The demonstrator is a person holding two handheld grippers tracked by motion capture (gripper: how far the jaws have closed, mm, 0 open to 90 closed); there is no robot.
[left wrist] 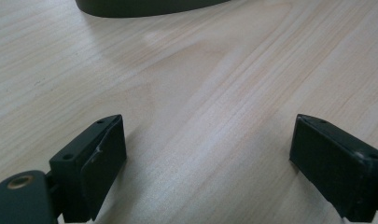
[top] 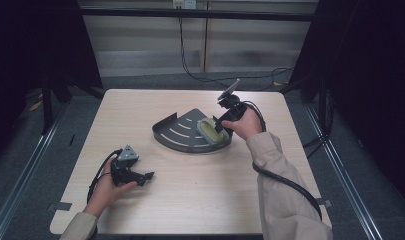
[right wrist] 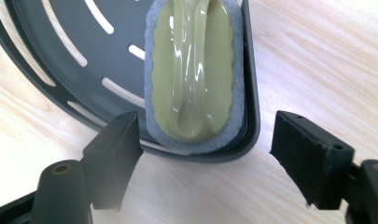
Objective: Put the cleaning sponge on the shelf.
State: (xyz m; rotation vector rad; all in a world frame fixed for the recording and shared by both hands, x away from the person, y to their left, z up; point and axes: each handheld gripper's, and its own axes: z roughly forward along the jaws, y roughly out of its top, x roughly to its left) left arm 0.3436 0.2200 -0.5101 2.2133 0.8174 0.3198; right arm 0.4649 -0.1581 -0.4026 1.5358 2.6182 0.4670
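Both tongs stand with jaws apart and nothing between them: the left gripper (top: 140,177) rests low over the pale wood-grain table (top: 190,190) at its near left, well apart from the rest, while the right gripper (right wrist: 203,161) hangs just off the rim of the dark grey slotted quarter-round metal tray (top: 177,132) at the table's middle. Inside that tray, against its right-hand wall, lies the oval scrubbing pad with an olive-green plastic handle and grey fuzzy edge (right wrist: 196,74), touching neither black jaw
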